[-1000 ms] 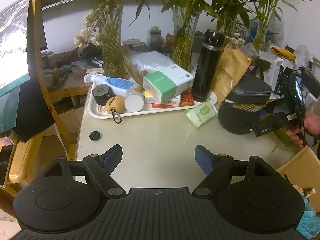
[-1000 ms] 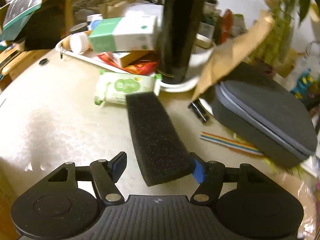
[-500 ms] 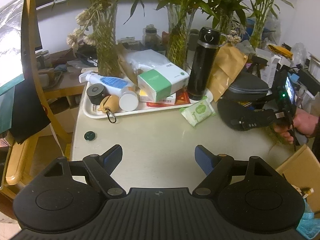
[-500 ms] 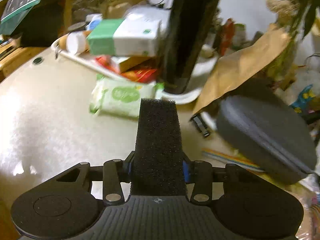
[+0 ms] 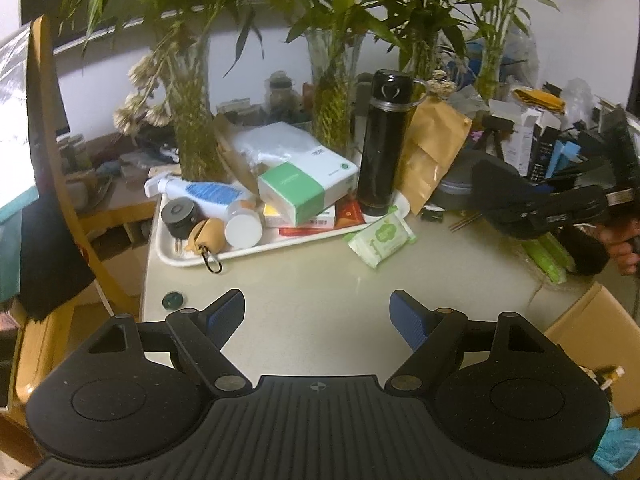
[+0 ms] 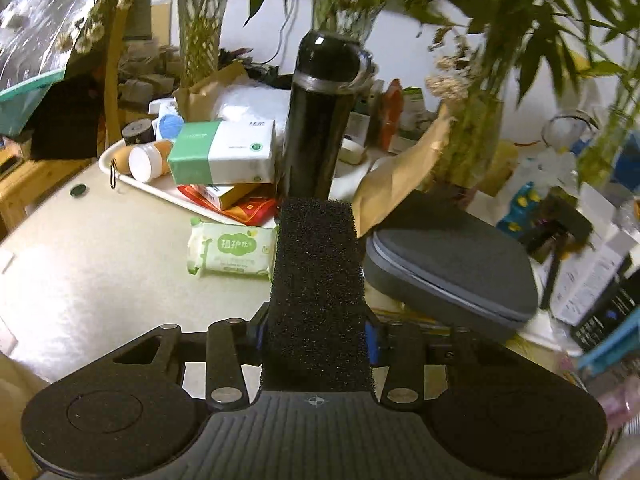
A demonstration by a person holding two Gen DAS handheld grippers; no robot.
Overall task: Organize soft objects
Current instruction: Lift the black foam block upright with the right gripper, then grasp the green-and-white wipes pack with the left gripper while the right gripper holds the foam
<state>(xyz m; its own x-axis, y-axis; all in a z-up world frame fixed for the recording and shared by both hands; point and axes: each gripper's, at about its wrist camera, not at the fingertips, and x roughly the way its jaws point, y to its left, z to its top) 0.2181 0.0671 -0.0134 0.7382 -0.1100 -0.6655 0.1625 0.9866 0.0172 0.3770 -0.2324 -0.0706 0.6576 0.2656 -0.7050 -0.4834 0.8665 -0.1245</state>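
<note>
My right gripper [image 6: 316, 330] is shut on a black foam sponge [image 6: 316, 280] and holds it lifted above the table, sticking out forward between the fingers. In the left wrist view the right gripper shows at the far right with the sponge [image 5: 586, 252] hanging below it. My left gripper [image 5: 318, 314] is open and empty, low over the beige table [image 5: 304, 280]. A green-and-white wet wipes pack [image 6: 232, 250] lies on the table beside the tray; it also shows in the left wrist view [image 5: 382, 236].
A white tray [image 5: 180, 258] holds a tissue box [image 5: 306, 186], a black flask [image 5: 382, 144], bottles and boxes. A grey zip case [image 6: 452, 268] lies right. Vases of bamboo stand behind. A cardboard box [image 5: 596, 336] sits right, a wooden chair [image 5: 52, 184] left.
My right gripper closed on the sponge, which was lying loose between its open fingers, and lifted it up off the table. The left gripper stayed open and rose slightly.
</note>
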